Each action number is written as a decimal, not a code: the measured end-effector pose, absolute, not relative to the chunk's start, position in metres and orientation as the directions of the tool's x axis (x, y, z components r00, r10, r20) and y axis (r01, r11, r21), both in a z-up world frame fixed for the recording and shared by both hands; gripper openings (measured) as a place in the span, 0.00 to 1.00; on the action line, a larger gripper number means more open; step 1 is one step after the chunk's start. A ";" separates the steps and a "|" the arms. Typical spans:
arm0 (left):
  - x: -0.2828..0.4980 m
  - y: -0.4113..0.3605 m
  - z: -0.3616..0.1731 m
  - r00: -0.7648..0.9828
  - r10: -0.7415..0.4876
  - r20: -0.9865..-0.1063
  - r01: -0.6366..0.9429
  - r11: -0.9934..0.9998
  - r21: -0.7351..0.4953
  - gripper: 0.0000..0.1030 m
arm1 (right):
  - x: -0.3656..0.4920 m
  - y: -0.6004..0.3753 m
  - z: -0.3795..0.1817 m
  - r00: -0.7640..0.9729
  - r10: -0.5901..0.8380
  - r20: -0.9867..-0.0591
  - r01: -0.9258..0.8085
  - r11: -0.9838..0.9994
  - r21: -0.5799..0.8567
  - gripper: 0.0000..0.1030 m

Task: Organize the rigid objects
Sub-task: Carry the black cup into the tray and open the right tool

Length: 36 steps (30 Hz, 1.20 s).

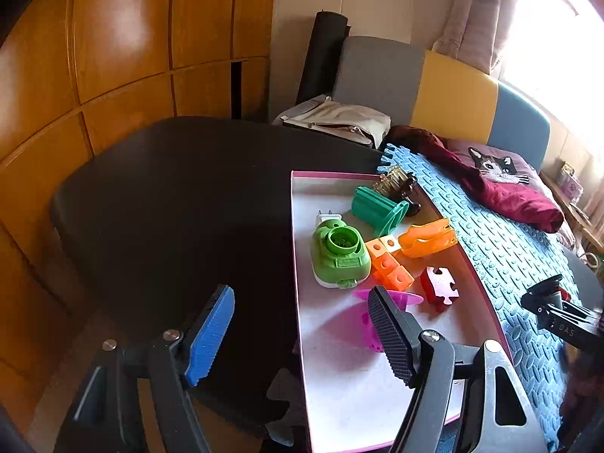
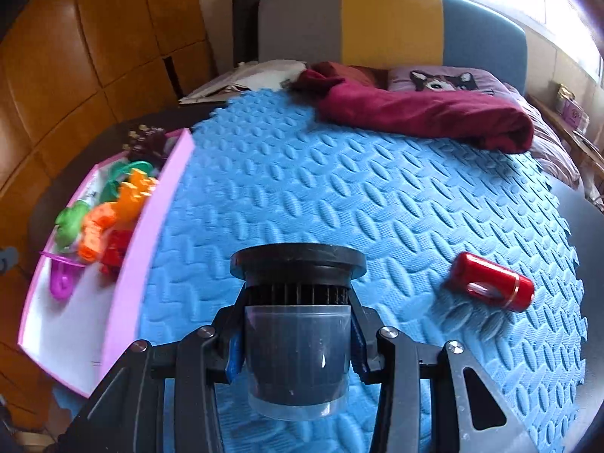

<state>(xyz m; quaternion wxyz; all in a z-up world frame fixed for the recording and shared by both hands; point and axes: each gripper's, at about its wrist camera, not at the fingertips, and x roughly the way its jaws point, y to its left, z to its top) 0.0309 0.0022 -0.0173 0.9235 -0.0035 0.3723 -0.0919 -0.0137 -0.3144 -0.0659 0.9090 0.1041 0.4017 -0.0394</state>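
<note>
My right gripper [image 2: 296, 347] is shut on a black ribbed filter with a wide flange and a clear cup base [image 2: 298, 358], held over the blue foam mat [image 2: 339, 188]. A red cylinder [image 2: 490, 283] lies on the mat to its right. A pink-rimmed white tray [image 1: 294, 226] holds a green round gadget [image 1: 339, 253], a teal spool [image 1: 377, 207], an orange clip [image 1: 426, 239], orange cubes [image 1: 389, 264], a red puzzle piece [image 1: 439, 288], a magenta spool [image 1: 362, 324] and a brown hair clip [image 1: 396, 183]. My left gripper [image 1: 302, 336] hangs open over the tray's near left rim, holding nothing.
The tray [image 2: 151, 226] sits on a dark table [image 1: 170, 196] beside the mat. A maroon cloth [image 2: 415, 113] and a cat-print pillow [image 2: 445, 81] lie at the mat's far end. Wooden cabinets [image 1: 113, 56] stand to the left. A headboard [image 2: 389, 22] closes the back.
</note>
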 end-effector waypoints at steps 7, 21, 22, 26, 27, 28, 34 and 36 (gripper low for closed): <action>0.032 0.005 -0.019 0.704 -0.171 -0.689 0.162 0.984 -0.078 0.72 | -0.016 -0.283 -0.040 0.725 0.070 -0.685 0.078 0.980 0.183 0.42; 0.038 0.025 -0.010 0.728 -0.157 -0.667 0.110 0.987 -0.113 0.72 | -0.015 -0.219 -0.008 0.760 0.183 -0.624 -0.086 0.979 0.182 0.42; 0.038 0.027 -0.009 0.731 -0.153 -0.665 0.103 0.988 -0.114 0.72 | -0.015 -0.216 -0.007 0.759 0.191 -0.623 -0.094 0.978 0.185 0.42; 0.041 0.035 -0.010 0.733 -0.136 -0.667 0.081 0.990 -0.113 0.72 | -0.012 -0.199 -0.007 0.744 0.226 -0.628 -0.140 0.973 0.184 0.42; 0.041 0.036 -0.010 0.732 -0.133 -0.668 0.078 0.991 -0.112 0.72 | -0.010 -0.193 -0.008 0.735 0.235 -0.636 -0.153 0.971 0.182 0.42; 0.041 0.037 -0.011 0.729 -0.132 -0.671 0.078 0.991 -0.111 0.72 | -0.009 -0.189 -0.010 0.731 0.239 -0.640 -0.160 0.971 0.179 0.42; 0.042 0.038 -0.015 0.723 -0.130 -0.679 0.074 0.991 -0.110 0.72 | 0.002 -0.171 -0.024 0.681 0.267 -0.682 -0.193 0.964 0.185 0.42; 0.043 0.037 -0.017 0.720 -0.130 -0.682 0.077 0.991 -0.108 0.71 | 0.006 -0.167 -0.028 0.671 0.271 -0.690 -0.197 0.963 0.186 0.42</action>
